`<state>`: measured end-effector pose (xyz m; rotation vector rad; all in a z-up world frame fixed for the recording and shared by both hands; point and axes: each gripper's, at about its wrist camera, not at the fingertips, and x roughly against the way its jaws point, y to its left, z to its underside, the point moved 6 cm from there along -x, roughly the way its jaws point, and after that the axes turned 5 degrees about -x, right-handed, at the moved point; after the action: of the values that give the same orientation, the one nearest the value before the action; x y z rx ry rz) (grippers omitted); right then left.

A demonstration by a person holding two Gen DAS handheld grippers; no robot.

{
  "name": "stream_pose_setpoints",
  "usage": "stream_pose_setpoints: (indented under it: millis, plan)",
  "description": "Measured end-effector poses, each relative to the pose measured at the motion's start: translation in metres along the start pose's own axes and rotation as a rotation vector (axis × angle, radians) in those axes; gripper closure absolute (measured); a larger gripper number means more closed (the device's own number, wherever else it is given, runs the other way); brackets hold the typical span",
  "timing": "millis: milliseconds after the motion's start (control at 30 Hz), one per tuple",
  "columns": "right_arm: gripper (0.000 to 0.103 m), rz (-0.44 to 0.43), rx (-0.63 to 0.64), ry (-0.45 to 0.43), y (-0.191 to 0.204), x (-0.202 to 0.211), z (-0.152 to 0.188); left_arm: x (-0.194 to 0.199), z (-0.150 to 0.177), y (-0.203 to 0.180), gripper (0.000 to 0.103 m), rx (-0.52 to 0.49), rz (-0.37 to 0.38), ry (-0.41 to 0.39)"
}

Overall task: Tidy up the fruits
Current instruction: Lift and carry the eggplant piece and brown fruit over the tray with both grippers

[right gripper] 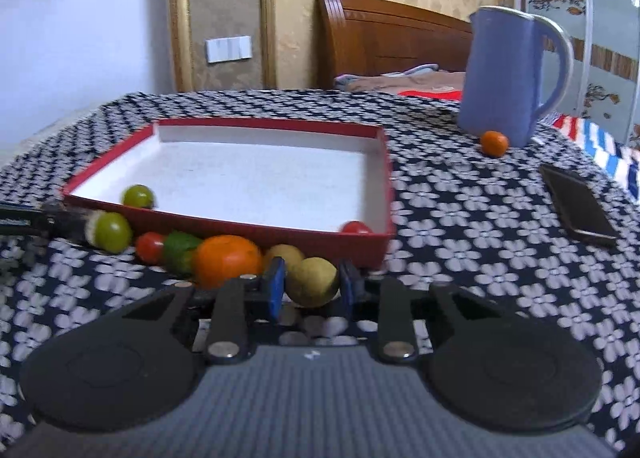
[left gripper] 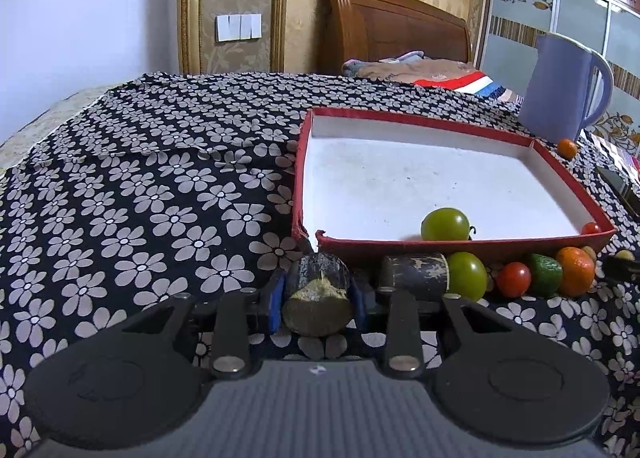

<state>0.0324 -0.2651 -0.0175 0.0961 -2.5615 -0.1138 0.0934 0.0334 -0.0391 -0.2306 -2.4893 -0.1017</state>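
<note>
In the left wrist view we have our left gripper clamped on a short dark cylinder of sugar cane with a pale cut end, low in the centre of the frame, just short of the near wall of the shallow red cardboard tray with a white floor. In the right wrist view our right gripper is closed on a round yellow-green fruit, also just before that near wall. We judge both are held for lifting over the low rim into the tray. Inside it already lie a green tomato near the front wall and a small red tomato in the front right corner; most of the white floor is free. Along the outside of the front wall crowd a second cane piece, another green tomato, a red cherry tomato, a lime and an orange mandarin, so room there is tight. At upper right stand a blue jug and a small orange; a dark phone lies well apart on the flowered cloth.
</note>
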Motion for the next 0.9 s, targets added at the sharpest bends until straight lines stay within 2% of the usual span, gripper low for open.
stream_pose_setpoints:
  millis: [367,633,900]
  plan:
    - [0.076,-0.067,-0.001,-0.042,0.033,0.007,-0.010,0.032,-0.021,-0.027,0.071,-0.015,-0.008,-0.077]
    - [0.076,-0.070,-0.022,-0.080,0.036,0.008,-0.027,0.026,-0.039,-0.055,0.071,-0.038,-0.008,-0.081]
    - [0.076,-0.071,-0.016,-0.117,0.038,0.012,-0.046,0.024,-0.055,-0.064,0.071,-0.045,-0.018,-0.100]
